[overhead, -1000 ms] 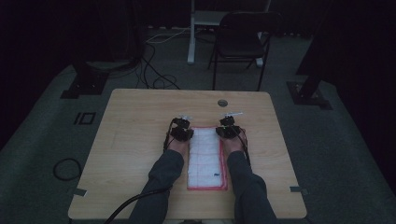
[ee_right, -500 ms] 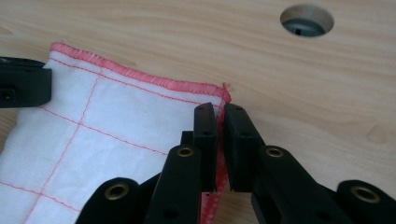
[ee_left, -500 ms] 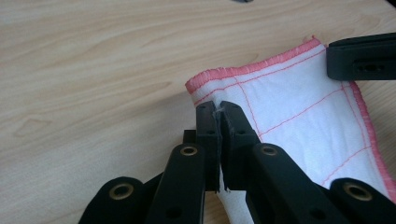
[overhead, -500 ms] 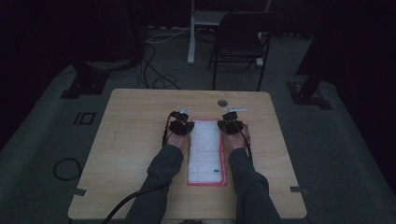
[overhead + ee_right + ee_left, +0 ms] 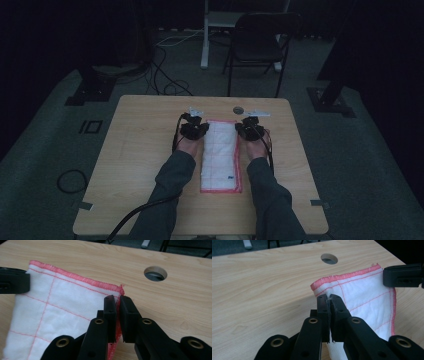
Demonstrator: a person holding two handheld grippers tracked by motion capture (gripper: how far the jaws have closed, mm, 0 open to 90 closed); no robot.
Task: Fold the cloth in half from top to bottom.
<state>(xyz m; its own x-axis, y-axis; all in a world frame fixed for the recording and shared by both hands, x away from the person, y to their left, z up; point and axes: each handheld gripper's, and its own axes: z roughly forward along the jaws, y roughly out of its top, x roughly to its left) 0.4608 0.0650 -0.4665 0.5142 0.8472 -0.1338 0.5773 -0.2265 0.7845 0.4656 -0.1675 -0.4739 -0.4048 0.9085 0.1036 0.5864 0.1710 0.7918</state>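
Cloth (image 5: 219,156) far corners pinched: left gripper (image 5: 329,298) clamps one, right gripper (image 5: 117,298) other. Risk: thin edge bite slips if pull uneven, corner drops onto table (image 5: 145,150).

A light wooden bench (image 5: 145,150) is seen standing on a grey floor (image 5: 45,155). A round hole (image 5: 238,109) is cut through its top near the far edge. Beyond the bench a dark folding chair (image 5: 257,45) is placed, with a pale stand (image 5: 206,35) just beside it. Black cables (image 5: 165,82) are strewn over the floor, and a coiled one (image 5: 70,180) is left near the bench.
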